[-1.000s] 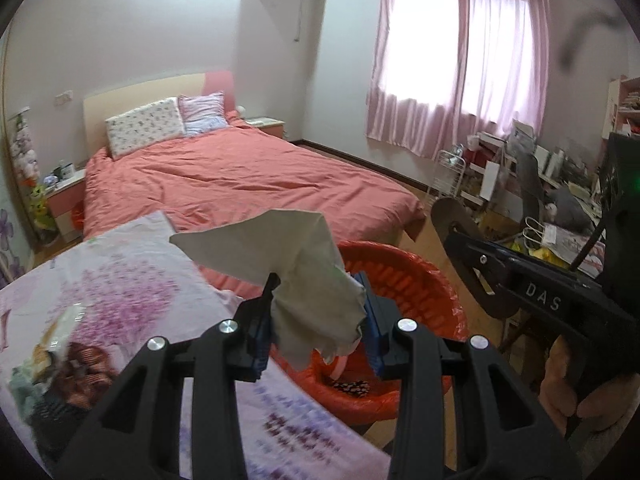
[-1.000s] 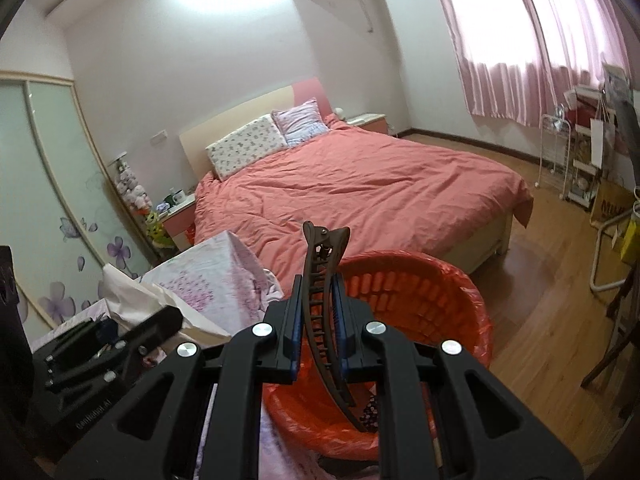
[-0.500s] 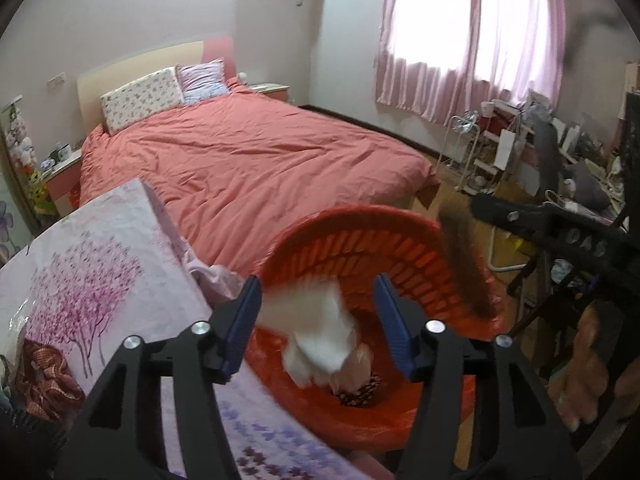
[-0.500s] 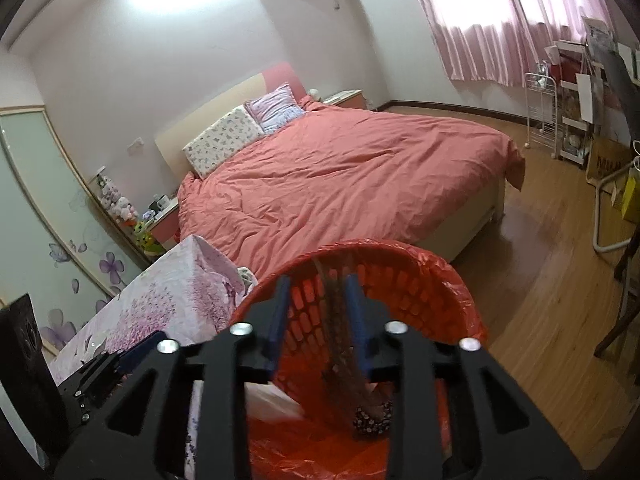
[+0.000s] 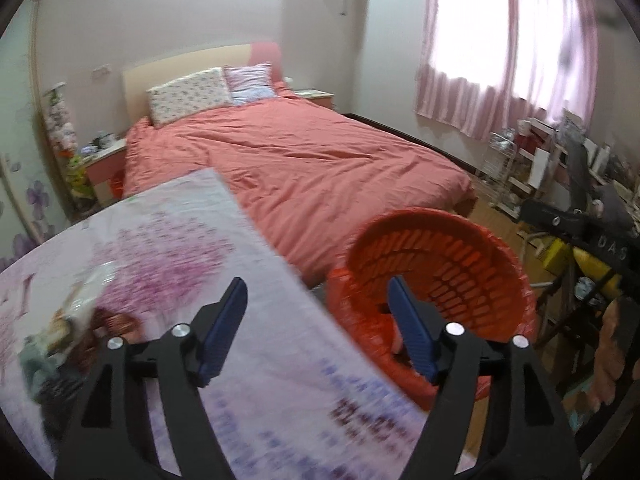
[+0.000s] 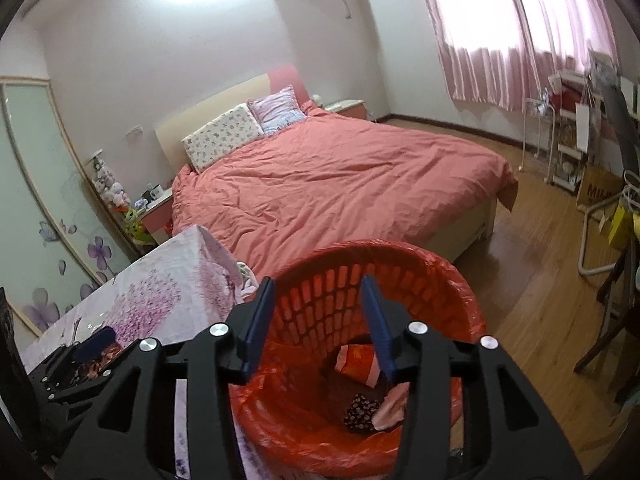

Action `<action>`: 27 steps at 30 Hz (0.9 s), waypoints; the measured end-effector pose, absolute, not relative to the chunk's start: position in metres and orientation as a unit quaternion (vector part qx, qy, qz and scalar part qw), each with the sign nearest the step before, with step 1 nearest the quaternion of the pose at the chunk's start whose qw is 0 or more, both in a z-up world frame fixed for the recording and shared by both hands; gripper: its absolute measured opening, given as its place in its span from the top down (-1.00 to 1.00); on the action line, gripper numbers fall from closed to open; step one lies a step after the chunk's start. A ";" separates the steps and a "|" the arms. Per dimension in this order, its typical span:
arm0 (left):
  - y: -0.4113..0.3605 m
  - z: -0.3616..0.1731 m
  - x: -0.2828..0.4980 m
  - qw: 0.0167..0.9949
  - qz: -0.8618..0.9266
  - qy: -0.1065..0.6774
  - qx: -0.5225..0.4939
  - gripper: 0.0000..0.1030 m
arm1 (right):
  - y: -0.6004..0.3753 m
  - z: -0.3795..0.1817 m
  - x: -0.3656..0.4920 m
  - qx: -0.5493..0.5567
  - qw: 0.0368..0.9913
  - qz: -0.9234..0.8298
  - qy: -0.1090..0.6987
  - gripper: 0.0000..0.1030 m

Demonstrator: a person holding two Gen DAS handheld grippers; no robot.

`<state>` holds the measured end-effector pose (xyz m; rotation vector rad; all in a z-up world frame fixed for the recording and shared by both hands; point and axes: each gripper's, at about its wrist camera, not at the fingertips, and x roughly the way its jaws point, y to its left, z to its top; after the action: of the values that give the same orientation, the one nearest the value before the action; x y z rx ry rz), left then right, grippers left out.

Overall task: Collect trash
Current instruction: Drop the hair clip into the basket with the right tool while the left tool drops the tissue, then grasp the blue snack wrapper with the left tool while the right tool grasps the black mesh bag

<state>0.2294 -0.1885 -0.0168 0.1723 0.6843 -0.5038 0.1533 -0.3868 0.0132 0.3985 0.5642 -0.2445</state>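
- Now both grippers hold nothing: the left gripper point(image 5: 316, 304) has its jaws wide and opening over the table edge, low centre of its frame, and the right gripper point(image 6: 318, 312) has its jaws moderately apart and opening, right above the bin point(image 6: 452, 280), with no item between either pair.
- Collected trash lies at the bottom of the bin, lower centre-right of the right view: an orange wrapper point(image 6: 356, 364), a dark spotted scrap point(image 6: 360, 410) and a pinkish tissue point(image 6: 392, 404) touching it.
- Remaining trash sits at the left edge of the left view, on the tablecloth point(image 5: 280, 380): a clear crinkled wrapper point(image 5: 80, 304) and a brown, dark heap point(image 5: 116, 324) just below it; blur hides what exactly these are.
- The clear wrapper probably handles as light, soft and slippery, so a pinch on a bunched fold near its middle looks safer than one on a loose edge.
- Its long axis seems to run from lower left to upper right in the frame, upper end toward the bed point(image 5: 300, 168).
- The heap has no clear axis.
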 end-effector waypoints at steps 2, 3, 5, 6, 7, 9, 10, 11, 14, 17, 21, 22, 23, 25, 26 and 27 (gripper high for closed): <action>-0.172 -0.014 0.224 0.912 -0.231 0.329 0.084 -0.45 | -0.373 0.018 0.154 0.180 0.938 -0.115 0.274 0.00; -0.163 -0.013 0.221 0.914 -0.225 0.327 0.083 -0.45 | -0.365 0.021 0.154 0.172 0.940 -0.113 0.273 -0.03; -0.143 -0.008 0.216 0.918 -0.211 0.325 0.080 -0.46 | -0.350 0.025 0.154 0.158 0.944 -0.108 0.270 -0.11; -0.134 -0.006 0.213 0.920 -0.204 0.324 0.079 -0.46 | -0.345 0.027 0.154 0.153 0.945 -0.106 0.269 -0.12; -0.121 -0.004 0.210 0.924 -0.194 0.322 0.077 -0.46 | -0.335 0.028 0.155 0.146 0.947 -0.102 0.268 -0.13; -0.101 -0.002 0.204 0.928 -0.179 0.319 0.073 -0.47 | -0.320 0.028 0.156 0.137 0.949 -0.093 0.269 -0.17; -0.088 -0.002 0.202 0.930 -0.169 0.319 0.069 -0.47 | -0.312 0.028 0.156 0.132 0.950 -0.089 0.269 -0.20; -0.075 -0.002 0.200 0.932 -0.159 0.319 0.066 -0.48 | -0.302 0.026 0.158 0.126 0.951 -0.084 0.271 -0.21; -0.035 -0.004 0.195 0.938 -0.125 0.321 0.051 -0.48 | -0.278 0.021 0.159 0.116 0.952 -0.069 0.275 -0.21; 0.006 -0.010 0.191 0.940 -0.088 0.327 0.034 -0.48 | -0.253 0.013 0.162 0.111 0.951 -0.050 0.286 -0.21; 0.050 -0.024 0.190 0.938 -0.047 0.343 0.018 -0.46 | -0.223 0.002 0.165 0.091 0.950 -0.034 0.297 -0.21; 0.060 -0.030 0.192 0.935 -0.041 0.353 0.011 -0.45 | -0.217 -0.002 0.165 0.086 0.949 -0.030 0.301 -0.21; 0.066 -0.034 0.193 0.932 -0.038 0.360 0.005 -0.44 | -0.211 -0.005 0.165 0.082 0.948 -0.025 0.306 -0.21; 0.072 -0.045 0.197 0.926 -0.032 0.375 -0.001 -0.35 | -0.201 -0.009 0.166 0.080 0.946 -0.018 0.313 -0.21; 0.073 -0.050 0.199 0.924 -0.033 0.382 -0.005 -0.34 | -0.196 -0.011 0.167 0.080 0.945 -0.014 0.317 -0.21; 0.073 -0.054 0.200 0.922 -0.035 0.386 -0.010 -0.33 | -0.193 -0.013 0.167 0.079 0.944 -0.012 0.320 -0.21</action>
<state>0.1996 0.0733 -0.0538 -0.0205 0.7938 -0.0713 0.1668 -0.1931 -0.0129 0.1603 0.6521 -0.0243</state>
